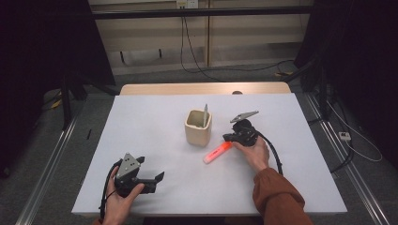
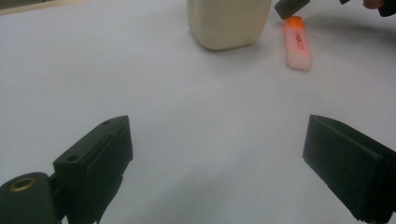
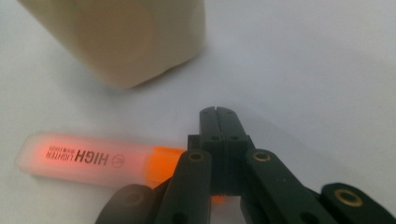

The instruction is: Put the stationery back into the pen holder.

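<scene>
An orange highlighter (image 1: 217, 152) lies flat on the white table (image 1: 150, 117), just right of a cream square cup (image 1: 197, 128) that holds a grey pen (image 1: 205, 113). My right gripper (image 1: 228, 137) is shut, its jaws pressed together with nothing between them. It rests over the highlighter's orange cap end (image 3: 161, 163), and the tips (image 3: 217, 114) point toward the cup (image 3: 121, 42). My left gripper (image 1: 157, 182) is held near the table's front left, open wide (image 2: 217, 154) and empty. Ahead of it are the cup (image 2: 229, 23) and the highlighter (image 2: 297, 44).
The white sheet covers a wooden table whose far edge (image 1: 202, 88) shows. Dark stands and cables (image 1: 197, 61) sit on the floor beyond and to both sides. A rust-coloured sleeve (image 1: 277, 197) comes in at the bottom right.
</scene>
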Action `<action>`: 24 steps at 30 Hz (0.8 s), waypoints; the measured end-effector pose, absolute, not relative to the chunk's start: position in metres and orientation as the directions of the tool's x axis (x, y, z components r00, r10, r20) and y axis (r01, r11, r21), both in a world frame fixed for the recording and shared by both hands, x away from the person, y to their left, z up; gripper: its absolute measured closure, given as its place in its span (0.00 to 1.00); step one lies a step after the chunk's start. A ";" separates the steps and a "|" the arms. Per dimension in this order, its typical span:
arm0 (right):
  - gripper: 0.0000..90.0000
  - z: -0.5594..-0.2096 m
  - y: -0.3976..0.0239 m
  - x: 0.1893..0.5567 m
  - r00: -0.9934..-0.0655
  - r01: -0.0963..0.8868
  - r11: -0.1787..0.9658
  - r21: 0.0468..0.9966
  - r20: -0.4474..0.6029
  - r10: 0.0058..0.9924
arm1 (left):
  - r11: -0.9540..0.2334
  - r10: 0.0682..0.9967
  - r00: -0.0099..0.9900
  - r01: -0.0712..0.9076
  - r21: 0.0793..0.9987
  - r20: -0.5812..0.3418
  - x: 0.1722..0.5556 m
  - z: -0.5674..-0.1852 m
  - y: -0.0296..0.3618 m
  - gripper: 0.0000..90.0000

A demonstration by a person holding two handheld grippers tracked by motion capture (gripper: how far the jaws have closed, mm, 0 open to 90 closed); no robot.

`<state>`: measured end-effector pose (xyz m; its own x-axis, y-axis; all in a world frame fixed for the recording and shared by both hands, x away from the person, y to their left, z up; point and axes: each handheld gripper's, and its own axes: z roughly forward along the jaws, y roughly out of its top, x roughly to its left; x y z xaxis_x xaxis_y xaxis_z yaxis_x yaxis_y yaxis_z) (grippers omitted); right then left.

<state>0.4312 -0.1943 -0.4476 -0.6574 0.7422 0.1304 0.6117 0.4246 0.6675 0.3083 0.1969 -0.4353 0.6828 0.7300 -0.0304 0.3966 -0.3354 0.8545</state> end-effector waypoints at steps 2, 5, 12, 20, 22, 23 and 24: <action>1.00 -0.449 -0.195 0.430 -0.673 0.606 0.453 0.654 0.117 0.730 | -0.335 0.731 0.682 0.397 0.855 -0.031 0.308 -0.435 0.197 0.09; 1.00 -0.450 -0.198 0.427 -0.681 0.607 0.467 0.643 0.119 0.722 | -0.332 0.733 0.680 0.399 0.854 -0.033 0.308 -0.435 0.197 0.09; 1.00 -0.448 -0.201 0.419 -0.688 0.590 0.497 0.636 0.074 0.722 | -0.333 0.733 0.680 0.399 0.854 -0.032 0.308 -0.435 0.197 0.09; 1.00 -0.445 -0.205 0.407 -0.671 0.625 0.487 0.610 0.101 0.734 | -0.337 0.733 0.680 0.399 0.853 -0.029 0.309 -0.436 0.197 0.09; 1.00 -0.445 -0.208 0.404 -0.666 0.629 0.480 0.611 0.107 0.738 | -0.336 0.733 0.679 0.397 0.854 -0.028 0.309 -0.436 0.197 0.09; 1.00 -0.446 -0.210 0.402 -0.664 0.629 0.474 0.616 0.109 0.740 | -0.338 0.731 0.682 0.395 0.854 -0.026 0.309 -0.436 0.197 0.09; 1.00 -0.446 -0.211 0.400 -0.661 0.634 0.472 0.613 0.113 0.741 | -0.341 0.731 0.682 0.395 0.853 -0.024 0.310 -0.436 0.196 0.09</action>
